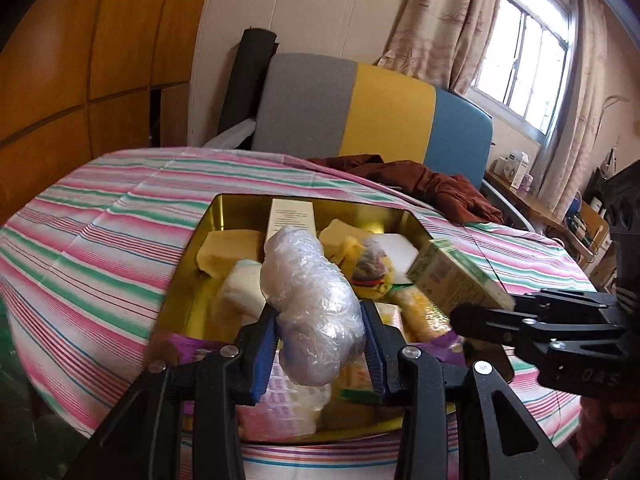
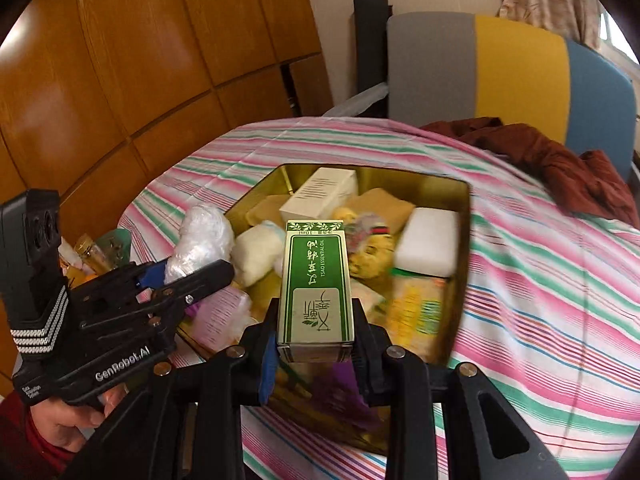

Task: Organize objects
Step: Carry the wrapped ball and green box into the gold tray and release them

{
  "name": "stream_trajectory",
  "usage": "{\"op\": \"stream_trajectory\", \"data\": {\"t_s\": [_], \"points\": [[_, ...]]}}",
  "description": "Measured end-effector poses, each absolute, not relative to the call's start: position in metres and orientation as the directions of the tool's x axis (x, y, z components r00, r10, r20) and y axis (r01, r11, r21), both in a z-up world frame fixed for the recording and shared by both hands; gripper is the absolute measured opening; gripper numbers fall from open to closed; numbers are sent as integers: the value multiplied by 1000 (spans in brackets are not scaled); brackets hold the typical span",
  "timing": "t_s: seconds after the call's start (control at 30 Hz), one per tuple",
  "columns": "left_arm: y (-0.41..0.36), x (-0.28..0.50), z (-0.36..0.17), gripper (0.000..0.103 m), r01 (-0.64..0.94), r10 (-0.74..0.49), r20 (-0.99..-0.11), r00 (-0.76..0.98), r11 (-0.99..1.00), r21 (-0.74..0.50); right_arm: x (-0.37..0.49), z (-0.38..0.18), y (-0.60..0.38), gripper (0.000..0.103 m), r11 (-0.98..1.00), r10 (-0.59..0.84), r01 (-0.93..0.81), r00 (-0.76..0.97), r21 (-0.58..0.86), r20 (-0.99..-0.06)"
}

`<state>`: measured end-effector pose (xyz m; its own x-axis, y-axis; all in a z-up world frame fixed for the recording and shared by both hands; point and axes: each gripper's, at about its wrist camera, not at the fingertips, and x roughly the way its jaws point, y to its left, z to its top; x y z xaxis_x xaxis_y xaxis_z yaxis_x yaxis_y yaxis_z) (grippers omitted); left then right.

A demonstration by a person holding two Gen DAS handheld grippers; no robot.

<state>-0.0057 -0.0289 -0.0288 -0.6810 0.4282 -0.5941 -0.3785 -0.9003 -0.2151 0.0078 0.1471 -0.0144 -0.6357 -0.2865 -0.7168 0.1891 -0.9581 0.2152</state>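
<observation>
While we carry both loads over the gold tin (image 1: pixel 200 248), the left tool (image 1: pixel 320 344) is closed partway on a crinkled plastic-wrapped bundle (image 1: pixel 308 292), its blue pads pressing the sides of the bundle near its lower half. We judge the bundle light, soft and slippery: it will squash and may slide out if we squeeze too hard or tilt it, so holding it across its thick middle suits it best. The tin sits on a striped cloth (image 1: pixel 100 240) covering the surface, and it is already crowded with yellow sponge-like blocks, a white box, a white block and soft packets, so free room inside is scarce; the clearest patch seems to be the bare gold floor at its near-left corner. Moving right, the right tool (image 2: pixel 316 344) is clamped as tight as it goes on a green essential oil box (image 2: pixel 316 288), gripped near its bottom end with the box standing out ahead of the fingers, above the tin's middle. We take the carton to be light and stiff but easily dented, and perhaps fragile inside. The tin's raised walls (image 2: pixel 464 248) are the edges to clear. Beyond, a red-brown garment (image 2: pixel 560 160) lies on the cloth, well apart.
</observation>
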Motion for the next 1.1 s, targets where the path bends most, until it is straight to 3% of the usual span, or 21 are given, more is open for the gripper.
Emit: {"op": "stream_trajectory", "data": {"t_s": [0.17,0.27,0.37,0.43,0.53,0.77,0.87,1.03,1.1], "points": [[-31,-15,-31,40,-398,424,-613,-667,-898,-188,-17,-26,138,31,-952,-297,128,-615,280,-731],[-27,-23,-34,49,-405,420,-644,-640,-896,-182,-29,-37,145,36,-928,-335,61,-575,369,-747],[-32,-24,-34,65,-386,422,-638,-644,-899,-205,-25,-36,153,41,-912,-360,55,-580,406,-730],[-38,-21,-32,72,-368,418,-617,-667,-905,-214,-19,-35,156,41,-915,-354,59,-590,399,-726],[-48,-17,-27,72,-317,392,-582,-712,-920,-231,-12,-33,154,41,-925,-344,83,-594,370,-727],[-68,-15,-28,84,-185,310,-599,-738,-947,-262,-15,-43,135,25,-951,-308,145,-558,274,-770],[-69,-13,-30,86,-161,285,-610,-740,-955,-251,-25,-49,126,25,-947,-319,167,-544,272,-776],[-77,-10,-26,102,-90,248,-627,-739,-958,-272,-42,-51,117,25,-955,-297,172,-547,242,-783],[-80,-8,-22,103,-62,228,-639,-735,-960,-271,-36,-44,117,33,-968,-251,148,-574,203,-779]]}}
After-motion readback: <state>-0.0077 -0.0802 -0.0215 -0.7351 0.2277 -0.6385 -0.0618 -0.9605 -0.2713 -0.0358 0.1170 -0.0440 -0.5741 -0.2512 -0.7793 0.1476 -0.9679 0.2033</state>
